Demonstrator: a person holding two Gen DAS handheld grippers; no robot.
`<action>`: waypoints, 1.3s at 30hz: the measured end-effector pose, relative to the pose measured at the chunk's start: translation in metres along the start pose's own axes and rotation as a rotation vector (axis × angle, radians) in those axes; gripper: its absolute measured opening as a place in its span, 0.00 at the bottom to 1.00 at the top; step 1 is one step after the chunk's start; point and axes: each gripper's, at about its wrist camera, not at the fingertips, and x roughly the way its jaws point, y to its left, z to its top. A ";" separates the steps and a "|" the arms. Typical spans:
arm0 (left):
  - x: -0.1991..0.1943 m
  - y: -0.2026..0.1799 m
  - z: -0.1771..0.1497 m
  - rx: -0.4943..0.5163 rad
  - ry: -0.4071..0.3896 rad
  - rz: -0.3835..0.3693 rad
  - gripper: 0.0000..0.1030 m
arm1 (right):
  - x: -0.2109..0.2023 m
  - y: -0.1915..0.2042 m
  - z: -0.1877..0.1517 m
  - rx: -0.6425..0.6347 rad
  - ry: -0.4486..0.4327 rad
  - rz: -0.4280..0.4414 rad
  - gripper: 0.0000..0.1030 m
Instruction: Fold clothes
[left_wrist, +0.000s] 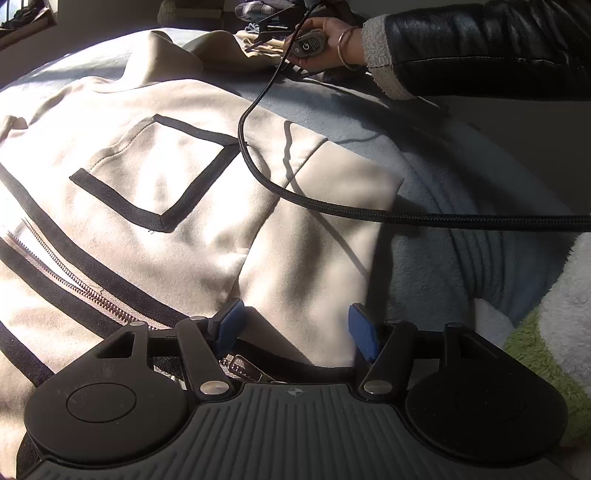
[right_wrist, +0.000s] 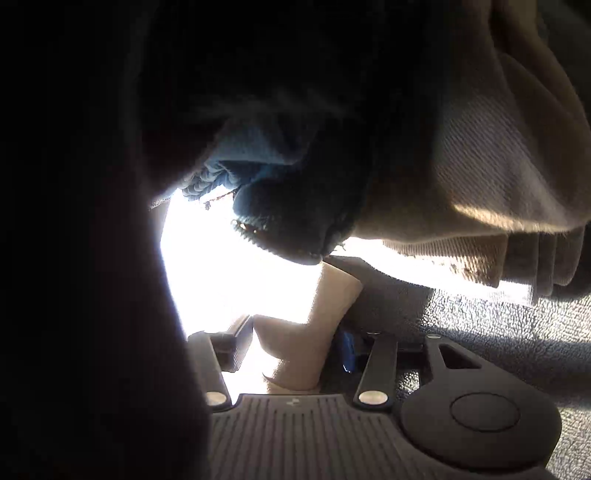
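Note:
A beige jacket (left_wrist: 155, 206) with black trim, a square chest pocket (left_wrist: 155, 173) and a zipper (left_wrist: 74, 284) lies spread on a grey-blue bed cover (left_wrist: 461, 177). One sleeve (left_wrist: 332, 221) lies folded over the body. My left gripper (left_wrist: 295, 325) hovers open just above the lower part of that sleeve, blue pads apart and nothing between them. Far off, at the jacket's top, a hand (left_wrist: 332, 40) holds my right gripper (left_wrist: 266, 35). In the right wrist view, the right gripper (right_wrist: 295, 347) is shut on a strip of beige jacket fabric (right_wrist: 332, 291) that fills the gap.
A black braided cable (left_wrist: 332, 206) runs across the sleeve and off to the right. A green and white fluffy item (left_wrist: 554, 332) lies at the right edge. Dark cloth and a blue knit (right_wrist: 221, 173) hang close over the right camera, beige cloth (right_wrist: 498, 166) beside them.

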 end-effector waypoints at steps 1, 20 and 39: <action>0.000 -0.001 0.000 0.001 0.000 0.004 0.61 | 0.004 0.000 -0.001 0.020 -0.007 0.003 0.49; 0.000 -0.004 -0.004 0.017 -0.016 0.032 0.61 | -0.051 0.223 -0.096 -0.990 -0.298 0.167 0.05; 0.001 -0.003 -0.002 0.021 -0.006 0.030 0.61 | -0.097 0.207 0.008 -0.778 -0.486 0.041 0.05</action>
